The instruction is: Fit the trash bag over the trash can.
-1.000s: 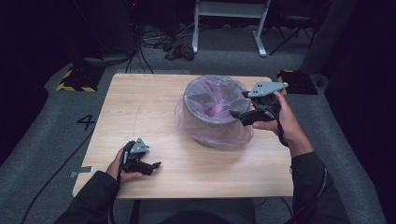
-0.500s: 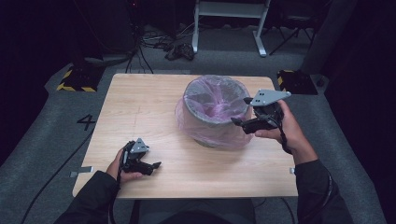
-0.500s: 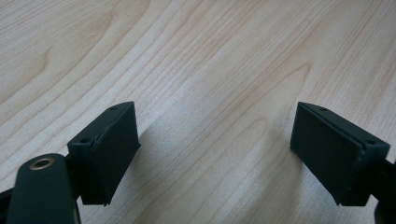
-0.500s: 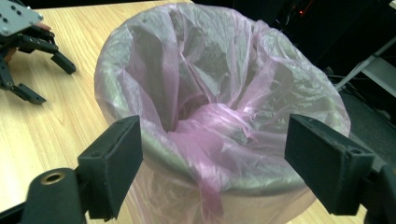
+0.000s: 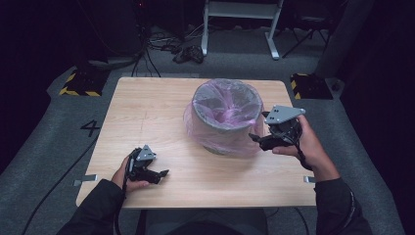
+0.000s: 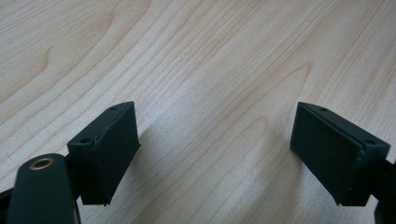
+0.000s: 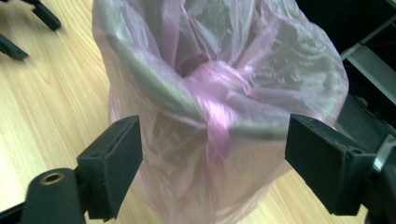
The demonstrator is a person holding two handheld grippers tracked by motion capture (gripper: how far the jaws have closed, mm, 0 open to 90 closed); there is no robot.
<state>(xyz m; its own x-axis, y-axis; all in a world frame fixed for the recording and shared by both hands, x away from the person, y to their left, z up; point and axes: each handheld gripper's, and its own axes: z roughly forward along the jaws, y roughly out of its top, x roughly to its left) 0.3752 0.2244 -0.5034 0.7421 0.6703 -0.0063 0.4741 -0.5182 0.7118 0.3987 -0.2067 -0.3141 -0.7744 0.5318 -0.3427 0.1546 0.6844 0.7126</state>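
Note:
A grey waste bin (image 5: 225, 117) lined with a thin pink plastic bag (image 7: 219, 116) stands on the wooden table (image 5: 147, 112), right of centre. The bag's edge is folded over the rim and hangs down the outside. My right gripper (image 5: 255, 138) is open beside the bin's right wall, just off the bag. In the right gripper view its jaws stand wide with the bin between and beyond them. My left gripper (image 5: 164, 173) rests open near the table's front left, nothing between its pads (image 6: 109, 149), bare wood below.
The table stands on grey carpet marked with a "4" (image 5: 91, 128). Cables (image 5: 171, 46) and a white frame's legs (image 5: 240, 19) lie behind the table. Yellow-black striped blocks (image 5: 78, 83) sit at the back left and back right.
My right gripper has come down and toward the near side, from above the bin's rim to beside its right wall. The left gripper has stayed put.

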